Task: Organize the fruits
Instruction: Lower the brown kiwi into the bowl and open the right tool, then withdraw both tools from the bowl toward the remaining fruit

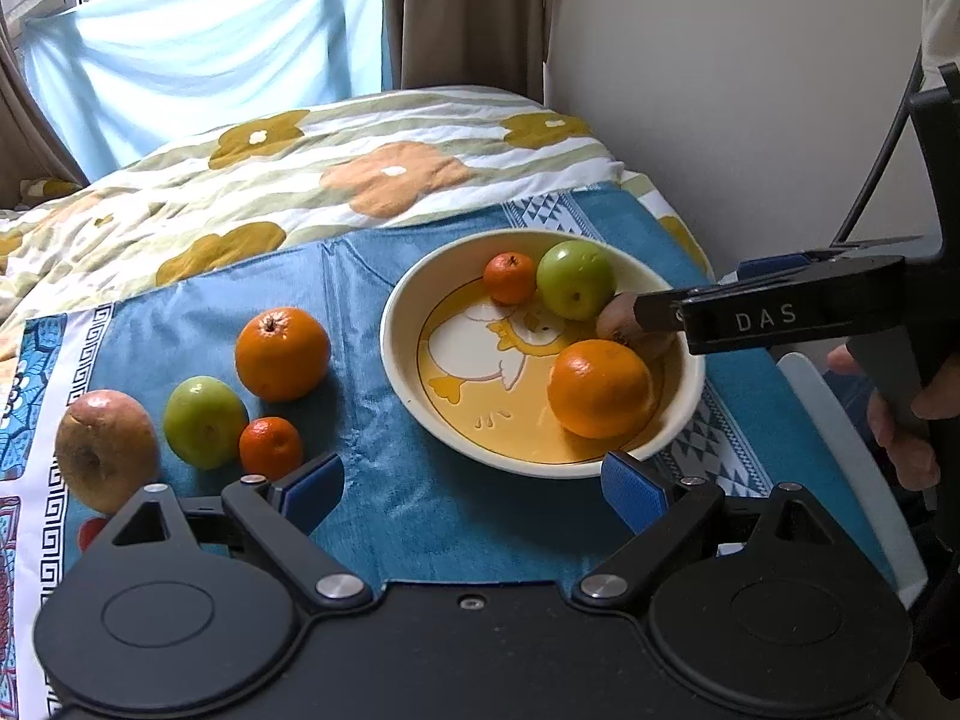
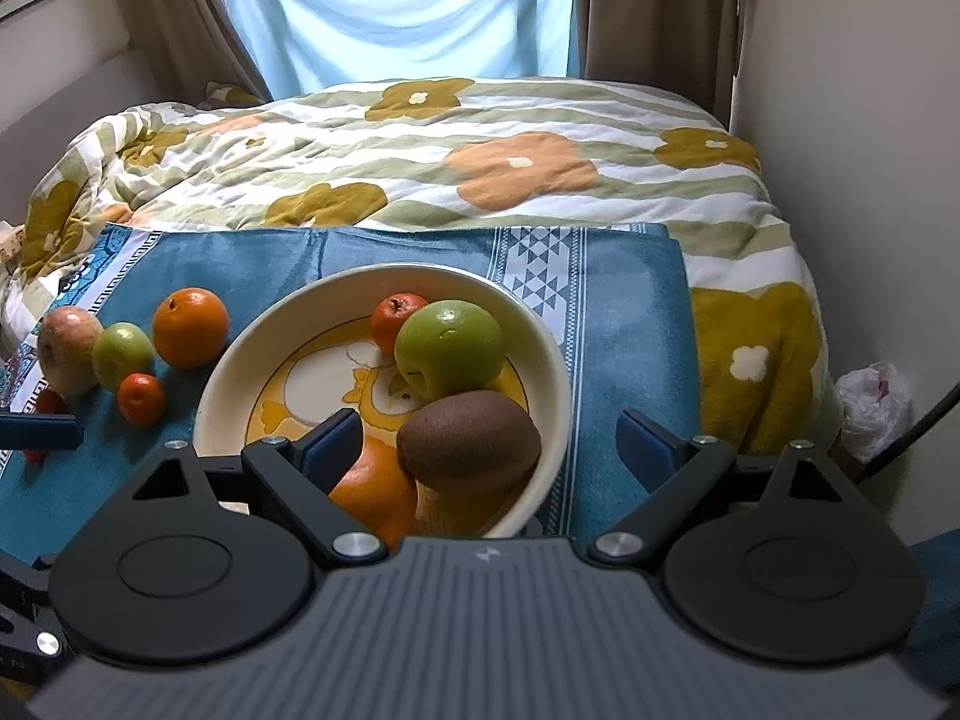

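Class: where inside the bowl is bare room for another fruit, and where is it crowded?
Free: the bowl's left half, over the duck picture. Crowded: the right side, where small orange, green apple, mushroom and large orange cluster.

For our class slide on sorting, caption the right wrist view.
Open right gripper above a duck bowl holding a mushroom and fruit.

Cream bowl (image 2: pixel 543 336) with duck print holds four items: small mandarin (image 2: pixel 393 318), green apple (image 2: pixel 450 348), brown mushroom (image 2: pixel 468 450) on its side, large orange (image 2: pixel 375 489). On the blue cloth (image 1: pixel 420 516) left of the bowl: orange (image 1: pixel 282 354), green apple (image 1: pixel 204 423), mandarin (image 1: pixel 270 447), brownish apple (image 1: pixel 105 450).
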`<state>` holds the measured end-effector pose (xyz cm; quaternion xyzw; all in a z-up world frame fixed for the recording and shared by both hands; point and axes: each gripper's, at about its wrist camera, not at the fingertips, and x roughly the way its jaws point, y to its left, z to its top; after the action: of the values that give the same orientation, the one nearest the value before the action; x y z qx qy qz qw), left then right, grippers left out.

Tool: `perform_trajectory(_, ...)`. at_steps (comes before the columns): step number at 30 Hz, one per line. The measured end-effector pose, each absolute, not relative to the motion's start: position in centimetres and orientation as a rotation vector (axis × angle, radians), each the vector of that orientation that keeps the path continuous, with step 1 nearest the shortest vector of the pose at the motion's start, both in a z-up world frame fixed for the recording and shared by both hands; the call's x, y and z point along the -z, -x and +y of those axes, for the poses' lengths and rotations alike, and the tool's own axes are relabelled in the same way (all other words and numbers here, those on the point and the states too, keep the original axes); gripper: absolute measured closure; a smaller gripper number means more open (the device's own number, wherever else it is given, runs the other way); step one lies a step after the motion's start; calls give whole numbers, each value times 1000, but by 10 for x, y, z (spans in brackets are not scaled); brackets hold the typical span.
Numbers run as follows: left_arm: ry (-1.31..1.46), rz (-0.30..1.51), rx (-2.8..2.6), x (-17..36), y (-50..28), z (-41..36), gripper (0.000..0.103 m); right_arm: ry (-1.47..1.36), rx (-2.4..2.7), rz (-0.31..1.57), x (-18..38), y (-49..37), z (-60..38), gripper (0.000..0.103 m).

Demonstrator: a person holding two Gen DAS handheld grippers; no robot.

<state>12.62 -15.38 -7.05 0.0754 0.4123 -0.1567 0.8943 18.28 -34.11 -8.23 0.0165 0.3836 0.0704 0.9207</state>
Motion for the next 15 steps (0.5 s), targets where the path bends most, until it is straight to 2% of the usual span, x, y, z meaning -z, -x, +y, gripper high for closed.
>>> perform_trajectory(15, -67, 777, 206, 22, -66, -133, 8, -40, -166, 778, 33, -126, -348, 0)
